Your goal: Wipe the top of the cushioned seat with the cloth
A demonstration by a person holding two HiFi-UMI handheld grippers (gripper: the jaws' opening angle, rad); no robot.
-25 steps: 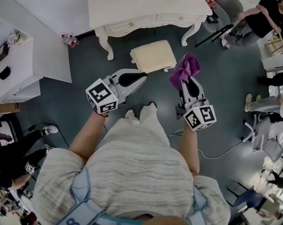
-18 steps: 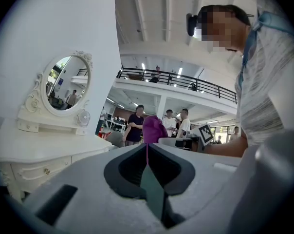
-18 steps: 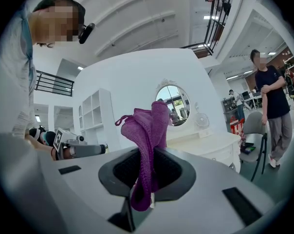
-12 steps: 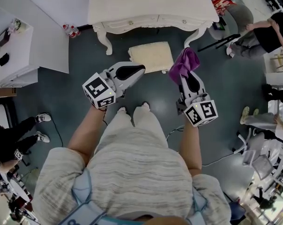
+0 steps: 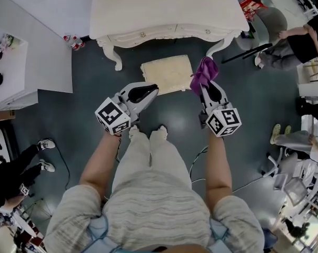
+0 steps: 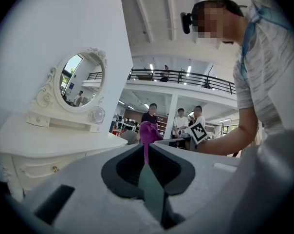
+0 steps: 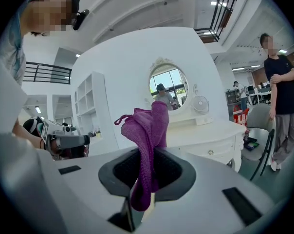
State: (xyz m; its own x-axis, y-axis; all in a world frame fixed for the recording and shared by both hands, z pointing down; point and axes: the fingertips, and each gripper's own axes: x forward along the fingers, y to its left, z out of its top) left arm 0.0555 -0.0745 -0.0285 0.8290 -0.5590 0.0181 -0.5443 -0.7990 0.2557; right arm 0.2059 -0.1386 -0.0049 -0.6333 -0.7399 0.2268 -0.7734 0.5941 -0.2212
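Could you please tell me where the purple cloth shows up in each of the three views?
Head view: purple cloth right of centre, in the right tool, by the cushioned seat.
Left gripper view: small, at centre, above the shut left tool.
Right gripper view: centre, clamped between the jaws.
Shared landmark: the white dressing table.

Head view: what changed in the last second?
Both grippers moved nearer the cushioned seat: the left gripper now overlaps its near edge, and the cloth in the right gripper reaches its right edge. Grips unchanged: right shut on the cloth, left shut, empty.
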